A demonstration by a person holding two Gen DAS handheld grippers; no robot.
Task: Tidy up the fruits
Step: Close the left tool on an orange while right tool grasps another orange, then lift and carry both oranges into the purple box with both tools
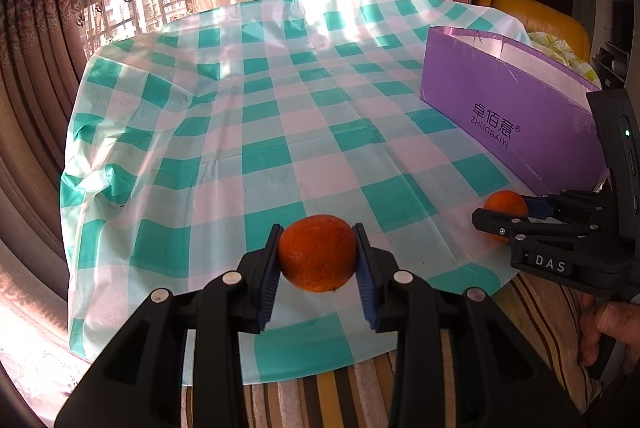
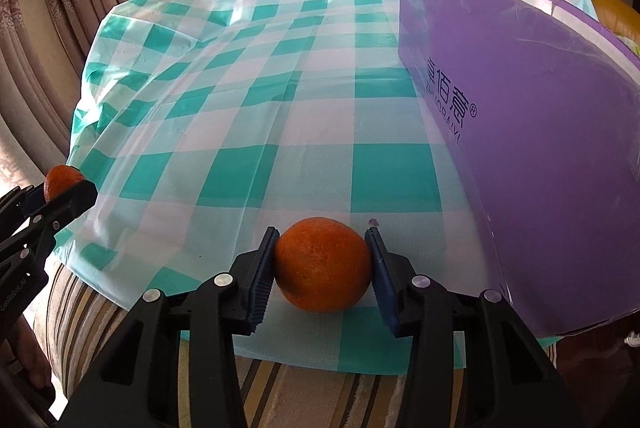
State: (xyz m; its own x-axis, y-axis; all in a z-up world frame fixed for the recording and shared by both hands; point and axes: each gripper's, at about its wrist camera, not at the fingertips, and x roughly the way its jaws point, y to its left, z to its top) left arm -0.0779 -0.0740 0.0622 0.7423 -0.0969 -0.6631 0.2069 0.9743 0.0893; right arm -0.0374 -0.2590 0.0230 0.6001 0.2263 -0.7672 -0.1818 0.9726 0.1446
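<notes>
In the left wrist view my left gripper (image 1: pixel 318 232) is shut on an orange (image 1: pixel 317 256), which hangs just above the checked tablecloth (image 1: pixel 280 116) near its front edge. The same gripper (image 2: pixel 60 194) and its orange (image 2: pixel 62 179) show at the far left of the right wrist view. My right gripper (image 2: pixel 323 230) has both blue pads against a second orange (image 2: pixel 322 268) that rests on the cloth (image 2: pixel 280 116) beside the purple box (image 2: pixel 540 156). From the left wrist view that gripper (image 1: pixel 502 218) and its orange (image 1: pixel 505 204) sit at the right, by the box (image 1: pixel 500 96).
The open-topped purple box stands along the table's right side. A striped cover (image 1: pixel 320 400) shows under the cloth's front edge. Curtains and a window lie behind the table, and a yellow sofa (image 1: pixel 536 12) is at the far right. A person's hand (image 1: pixel 608 324) holds the right gripper's handle.
</notes>
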